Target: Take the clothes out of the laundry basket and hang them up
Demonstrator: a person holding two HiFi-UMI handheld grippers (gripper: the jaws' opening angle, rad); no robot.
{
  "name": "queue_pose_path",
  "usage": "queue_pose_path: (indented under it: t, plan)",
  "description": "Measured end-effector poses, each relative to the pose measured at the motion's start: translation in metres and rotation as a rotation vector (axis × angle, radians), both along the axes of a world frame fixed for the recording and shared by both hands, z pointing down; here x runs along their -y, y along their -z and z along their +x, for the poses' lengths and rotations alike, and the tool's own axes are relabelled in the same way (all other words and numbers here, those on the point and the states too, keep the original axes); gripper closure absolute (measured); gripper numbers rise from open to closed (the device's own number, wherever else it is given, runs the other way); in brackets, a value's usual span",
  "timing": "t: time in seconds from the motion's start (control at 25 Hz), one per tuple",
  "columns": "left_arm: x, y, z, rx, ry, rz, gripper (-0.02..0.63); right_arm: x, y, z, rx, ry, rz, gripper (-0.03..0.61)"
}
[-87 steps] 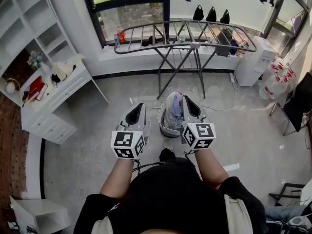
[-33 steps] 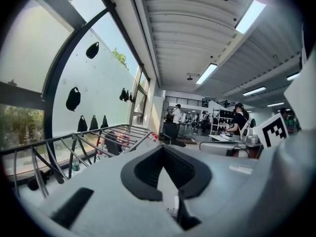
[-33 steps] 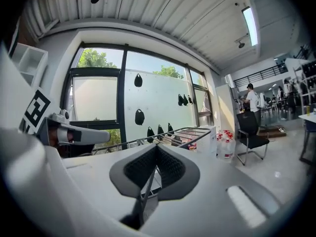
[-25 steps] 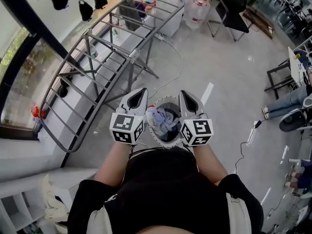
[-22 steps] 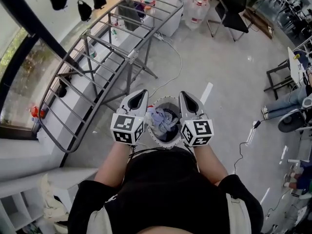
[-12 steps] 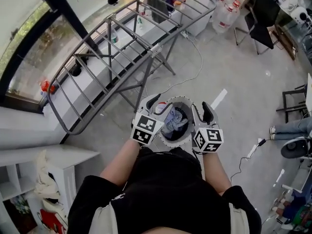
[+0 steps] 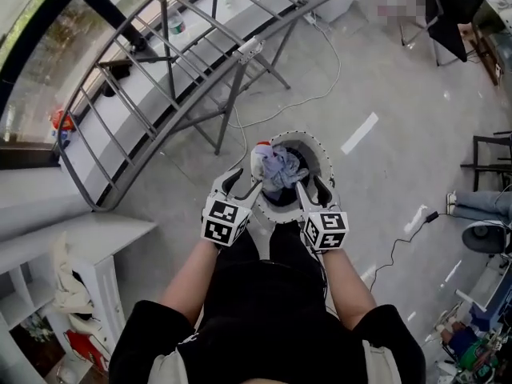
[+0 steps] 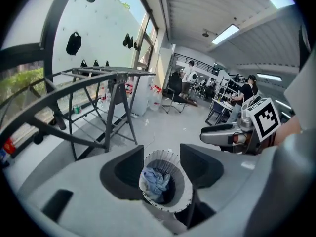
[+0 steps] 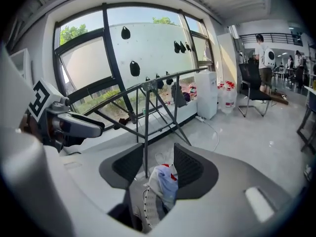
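A round white laundry basket stands on the floor below me with a heap of pale blue and white clothes in it. My left gripper hovers at the basket's near left rim. Its jaws have just been opening and hold nothing. My right gripper hovers at the near right rim. Its jaws have just closed a little, stay open, and hold nothing. In the left gripper view the basket and clothes show beyond the open jaws. In the right gripper view the clothes bulge over the rim.
A grey metal drying rack stands beyond the basket by the window. A white cabinet is at my left. A cable lies on the floor at the right, near a chair. People stand far back in the room.
Both grippers have dropped from chest height down to the basket's rim. Their jaws, shut a second ago, now stand apart. The head view has tilted further down.
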State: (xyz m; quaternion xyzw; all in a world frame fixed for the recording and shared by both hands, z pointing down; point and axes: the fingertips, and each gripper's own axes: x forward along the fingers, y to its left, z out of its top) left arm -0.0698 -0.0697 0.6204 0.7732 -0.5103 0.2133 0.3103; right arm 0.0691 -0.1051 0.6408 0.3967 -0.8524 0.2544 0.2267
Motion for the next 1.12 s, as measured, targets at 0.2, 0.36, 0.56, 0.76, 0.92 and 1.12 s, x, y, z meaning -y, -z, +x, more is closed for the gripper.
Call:
queue_pose_path:
  t: [0.2, 0.36, 0.56, 0.76, 0.92, 1.12]
  plan:
    - [-0.02, -0.042, 0.007, 0.005, -0.025, -0.075, 0.383, -0.01, -0.059, -0.005, -0.032, 0.031, -0.078, 0.387]
    - [-0.015, -0.081, 0.01, 0.01, -0.041, -0.096, 0.382, -0.008, -0.115, -0.009, -0.068, 0.066, -0.121, 0.388]
    - [-0.011, -0.136, 0.004, 0.041, -0.061, -0.113, 0.382, 0.001, -0.189, -0.015, -0.108, 0.091, -0.156, 0.388]
    - [-0.017, -0.194, -0.008, 0.042, -0.041, -0.158, 0.382, 0.004, -0.278, -0.02, -0.181, 0.128, -0.208, 0.388]
    - [-0.027, -0.233, -0.012, 0.043, -0.034, -0.192, 0.382, 0.002, -0.35, -0.023, -0.263, 0.194, -0.239, 0.387]
    - [-0.042, -0.27, -0.012, 0.045, -0.034, -0.237, 0.382, -0.009, -0.412, -0.032, -0.348, 0.362, -0.235, 0.379]
